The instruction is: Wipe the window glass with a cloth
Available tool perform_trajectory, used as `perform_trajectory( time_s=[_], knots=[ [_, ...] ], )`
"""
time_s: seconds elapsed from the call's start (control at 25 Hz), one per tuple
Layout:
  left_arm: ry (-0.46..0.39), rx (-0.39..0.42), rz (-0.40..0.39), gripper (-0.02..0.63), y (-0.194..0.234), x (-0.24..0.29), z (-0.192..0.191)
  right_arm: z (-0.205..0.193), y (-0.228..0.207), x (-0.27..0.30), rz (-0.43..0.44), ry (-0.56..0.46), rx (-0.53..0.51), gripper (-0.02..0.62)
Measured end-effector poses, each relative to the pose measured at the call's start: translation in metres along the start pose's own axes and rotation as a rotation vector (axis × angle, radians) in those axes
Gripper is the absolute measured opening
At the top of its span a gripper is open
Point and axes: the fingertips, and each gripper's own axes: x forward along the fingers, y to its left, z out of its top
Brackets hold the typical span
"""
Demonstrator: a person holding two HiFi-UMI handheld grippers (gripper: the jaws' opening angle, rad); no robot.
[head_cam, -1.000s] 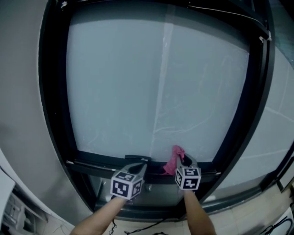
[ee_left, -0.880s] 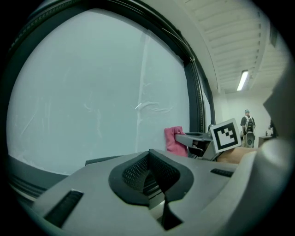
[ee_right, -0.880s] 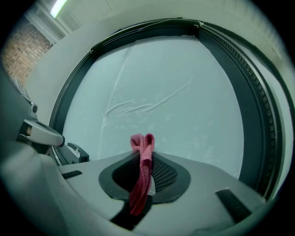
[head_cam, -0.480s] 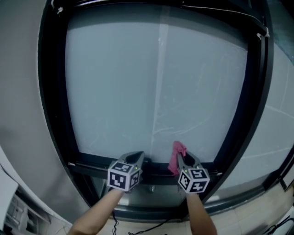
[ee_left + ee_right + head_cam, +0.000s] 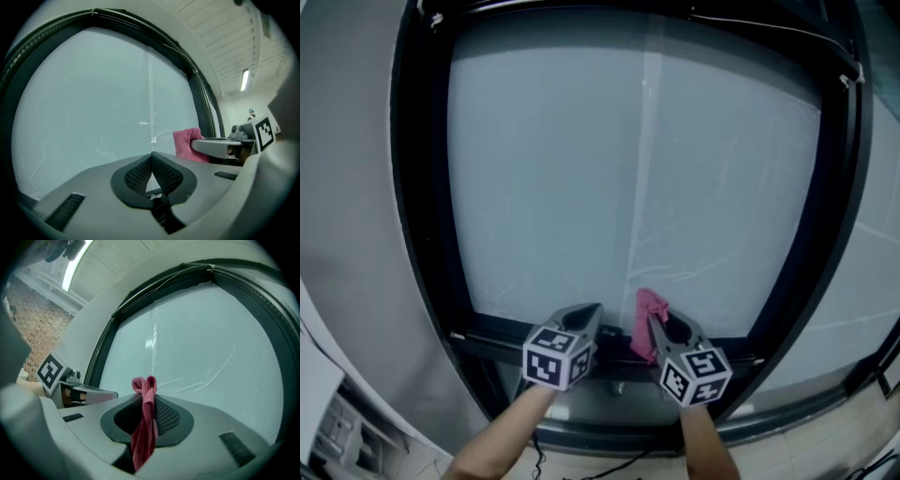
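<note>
The window glass (image 5: 628,159) is a large frosted pane in a black frame (image 5: 422,187), with a faint vertical streak down its middle. A pink cloth (image 5: 648,322) is pinched in my right gripper (image 5: 658,328), which is shut on it near the bottom of the pane. In the right gripper view the cloth (image 5: 145,420) hangs folded between the jaws in front of the glass (image 5: 201,343). My left gripper (image 5: 589,319) is shut and holds nothing, close to the left of the cloth (image 5: 190,144). Its jaws (image 5: 152,161) meet before the glass (image 5: 93,103).
The frame's lower rail (image 5: 534,330) runs just under both grippers. A grey wall (image 5: 347,187) flanks the window's left side. Another glazed panel (image 5: 872,272) lies to the right. Floor clutter and cables (image 5: 581,464) show below.
Both grippers have shifted slightly; the right one with the cloth moved a little left, closer to the left gripper. The window's frame sits a bit further right in view.
</note>
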Motion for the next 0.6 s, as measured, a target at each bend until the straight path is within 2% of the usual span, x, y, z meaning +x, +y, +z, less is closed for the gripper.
perform_trajectory(
  time_s=[0.6],
  knots=[
    [0.0,-0.021,-0.002,0.002,0.028,-0.011,-0.001,-0.004,0.027,0.016,0.017,0.011,0.042,0.048]
  ],
)
